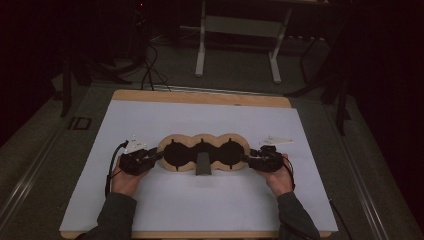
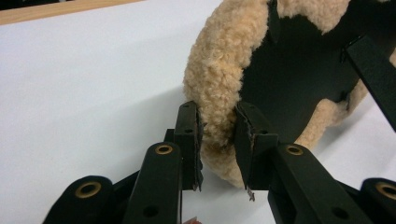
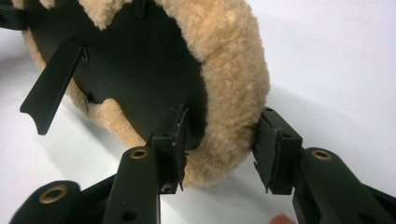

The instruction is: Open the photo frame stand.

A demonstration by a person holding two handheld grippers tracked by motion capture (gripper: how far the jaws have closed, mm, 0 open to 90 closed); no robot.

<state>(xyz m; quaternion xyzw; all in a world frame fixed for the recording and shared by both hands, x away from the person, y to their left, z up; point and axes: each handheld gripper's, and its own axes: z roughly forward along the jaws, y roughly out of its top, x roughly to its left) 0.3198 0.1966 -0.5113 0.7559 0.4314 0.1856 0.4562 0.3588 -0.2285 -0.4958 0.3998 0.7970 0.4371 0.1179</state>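
Observation:
A tan fleecy pad (image 1: 202,136) with three black round insets lies across the middle of the white sheet (image 1: 200,205). A black strap (image 1: 203,164) hangs off its near edge. At its left end, my left gripper (image 1: 156,156) has its jaws closed on the woolly rim (image 2: 219,60), one pad outside and one on the black inner side; the left gripper (image 2: 218,140) pinches the fleece. At the right end, my right gripper (image 1: 248,159) straddles the rim (image 3: 229,56). In the right gripper view, the right gripper (image 3: 219,140) has its inner pad by the black lining and its outer pad a sliver off the fleece.
The sheet covers a wooden tabletop (image 1: 200,96) whose edge shows at the back. Beyond it stands a white table frame (image 1: 240,30) on a dark floor with cables (image 1: 147,70). Bare sheet lies in front of and behind the pad.

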